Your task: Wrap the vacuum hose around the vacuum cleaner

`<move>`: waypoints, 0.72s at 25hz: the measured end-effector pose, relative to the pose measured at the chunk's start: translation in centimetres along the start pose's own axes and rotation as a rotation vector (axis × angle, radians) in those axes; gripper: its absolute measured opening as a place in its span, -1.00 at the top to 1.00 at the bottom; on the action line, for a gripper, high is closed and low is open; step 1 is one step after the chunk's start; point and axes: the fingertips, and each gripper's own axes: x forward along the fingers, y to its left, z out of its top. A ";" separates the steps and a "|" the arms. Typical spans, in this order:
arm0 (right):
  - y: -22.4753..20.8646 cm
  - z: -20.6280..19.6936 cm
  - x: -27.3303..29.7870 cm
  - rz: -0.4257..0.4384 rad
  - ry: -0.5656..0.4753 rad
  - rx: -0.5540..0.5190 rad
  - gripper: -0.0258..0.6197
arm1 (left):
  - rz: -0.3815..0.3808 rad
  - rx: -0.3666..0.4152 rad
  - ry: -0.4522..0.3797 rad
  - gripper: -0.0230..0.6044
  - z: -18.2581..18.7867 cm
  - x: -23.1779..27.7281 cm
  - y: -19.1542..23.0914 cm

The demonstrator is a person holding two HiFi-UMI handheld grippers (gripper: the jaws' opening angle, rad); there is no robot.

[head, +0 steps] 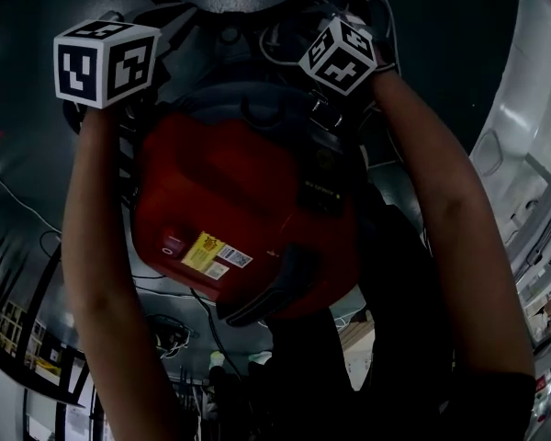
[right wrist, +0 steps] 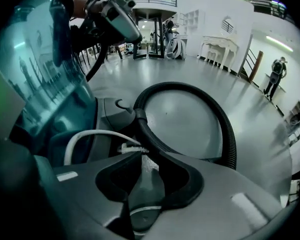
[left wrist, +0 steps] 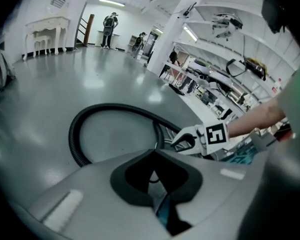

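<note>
From my head view I look down on the red vacuum cleaner (head: pixel 248 209), which stands on the grey floor (left wrist: pixel 65 84) between both forearms, with the two marker cubes up at its far end. The vacuum hose (right wrist: pixel 225 129) is not around the body. It lies on the floor beyond the machine in one wide open loop, and one end runs into the housing near the right gripper (right wrist: pixel 142 161). In the right gripper view I see its fingers drawn together into a narrow wedge with nothing between them. The tip sits just beside the hose where the hose dips behind the gripper's body, and I cannot tell if it touches. A translucent teal cover (right wrist: pixel 45 84) fills the left of that view, and a thin white cable (right wrist: pixel 95 134) arcs below it. The left gripper (left wrist: pixel 151 178) has its fingers closed to a point as well. A teal sliver shows just under them, but I cannot make out any hold on it. From the left gripper view the loop curves off to the left, and the right gripper's cube is just past its near end. Well apart, two people (left wrist: pixel 109 21) stand near a white console table (left wrist: pixel 45 26).
</note>
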 end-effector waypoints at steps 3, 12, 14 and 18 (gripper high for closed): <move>-0.8 0.4 1.2 -0.013 -0.008 -0.017 0.54 | -0.044 0.026 0.008 0.90 0.1 1.3 -0.5; -0.9 1.0 4.0 0.015 0.028 -0.267 0.29 | -0.102 0.116 0.019 0.90 0.4 4.6 -1.5; -0.9 0.9 4.6 0.011 0.039 -0.310 0.25 | -0.101 0.134 0.021 0.89 0.2 5.2 -1.6; -1.7 0.7 5.6 0.003 0.050 -0.300 0.18 | -0.108 0.173 0.046 0.89 -1.2 6.2 -1.7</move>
